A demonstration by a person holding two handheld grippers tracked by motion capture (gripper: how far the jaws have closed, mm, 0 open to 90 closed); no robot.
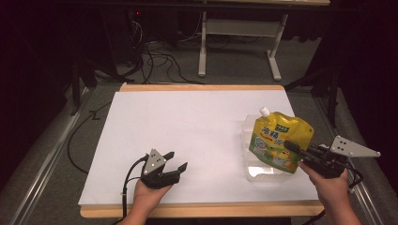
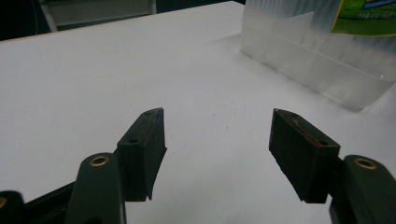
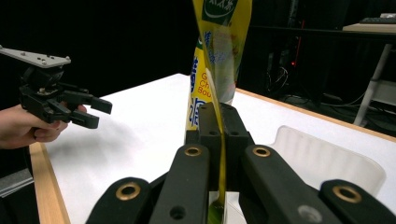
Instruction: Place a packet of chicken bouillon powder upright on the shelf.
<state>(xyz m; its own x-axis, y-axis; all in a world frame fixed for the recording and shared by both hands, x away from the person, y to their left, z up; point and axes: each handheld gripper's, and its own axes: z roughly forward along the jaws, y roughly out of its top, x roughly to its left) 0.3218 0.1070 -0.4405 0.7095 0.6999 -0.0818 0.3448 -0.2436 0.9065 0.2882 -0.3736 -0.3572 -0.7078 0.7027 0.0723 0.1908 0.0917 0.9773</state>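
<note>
One yellow spouted pouch point(image 1: 280, 138) is the thing in hand here, standing upright with its long axis vertical, its white cap at the top and its base down in or just over a clear plastic tray point(image 1: 263, 169) on the right part of the white counter point(image 1: 187, 136). Seen from the right claw point(image 1: 292, 146), the pouch lies straight ahead and rises above it: the two jaws are pressed flat together on the pouch's thin edge, low on its body, as the right gripper view shows with the seam point(image 3: 219, 140) caught between the black pads and the printed face climbing out of frame above them. The tray sits just beyond and beneath that claw, its frosted wall point(image 3: 322, 158) beside the pouch's foot. Whether the pouch's base rests on the tray floor I cannot tell. The left claw point(image 1: 176, 160) is well apart, over the near-left part of the counter, its jaws standing wide with nothing between them; from it the tray point(image 2: 317, 60) and pouch lie ahead and off to the right. My judgement is that the right hand is clearly the nearer and the one doing the work, so the next move turns on keeping the pouch upright over the tray.
</note>
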